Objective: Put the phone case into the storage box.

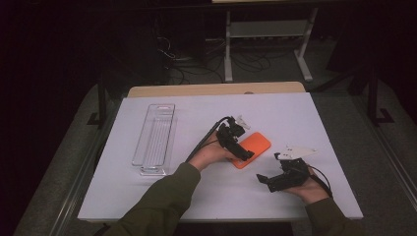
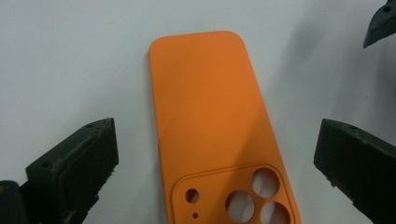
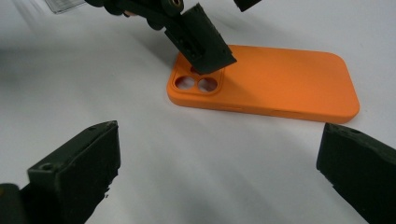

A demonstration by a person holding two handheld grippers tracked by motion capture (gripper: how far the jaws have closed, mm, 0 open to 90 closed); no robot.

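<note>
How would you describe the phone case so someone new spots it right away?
On the white table, look right of centre, well right of the clear tray. The phone case lies flat there, back up, with the open left gripper over its camera end and the open right gripper nearby. It is the one bright orange thing, with round lens holes in a raised corner panel.

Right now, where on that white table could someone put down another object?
Bare room: the far right of the white table, beyond the orange phone case, and the near-left corner below the clear plastic tray. It is crowded mid-table, where the left gripper hangs over the case and the right gripper waits nearby.
</note>
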